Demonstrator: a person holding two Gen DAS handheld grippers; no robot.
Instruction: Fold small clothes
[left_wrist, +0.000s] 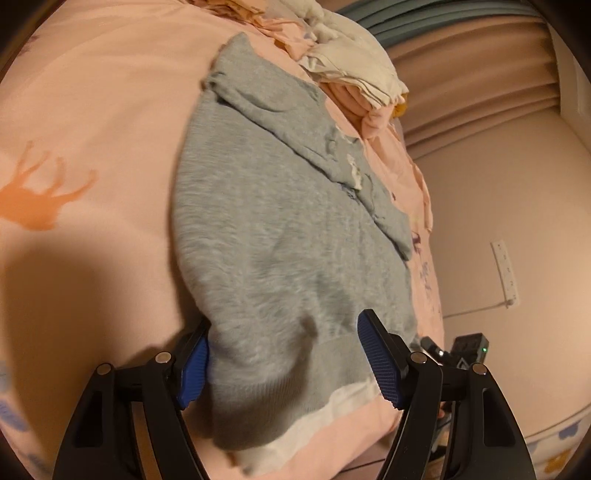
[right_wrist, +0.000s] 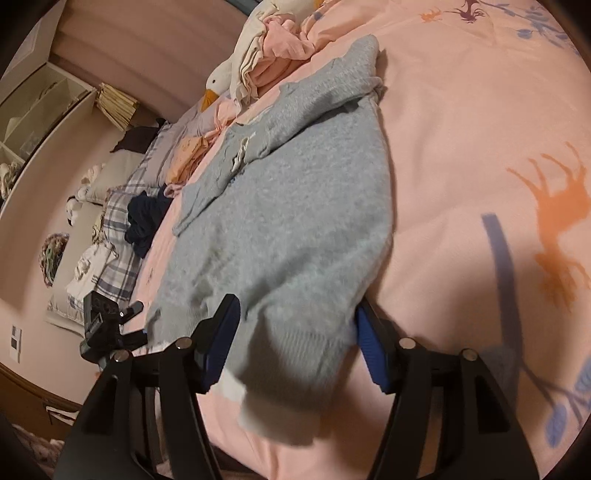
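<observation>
A grey knit sweater (left_wrist: 280, 229) lies spread on the pink bedspread (left_wrist: 92, 92), one sleeve (left_wrist: 295, 125) already folded across the body, so the hem end nearest us looks due for the next fold. The left gripper (left_wrist: 284, 365) straddles one hem corner, its blue-padded fingers (left_wrist: 380, 365) apart with cloth between them, not clamped. The right gripper (right_wrist: 295, 347) does the same at the other corner, fingers (right_wrist: 369, 350) apart. A pile of other clothes (left_wrist: 354, 66) waits well beyond the sweater, near a toy goose (right_wrist: 221, 79).
</observation>
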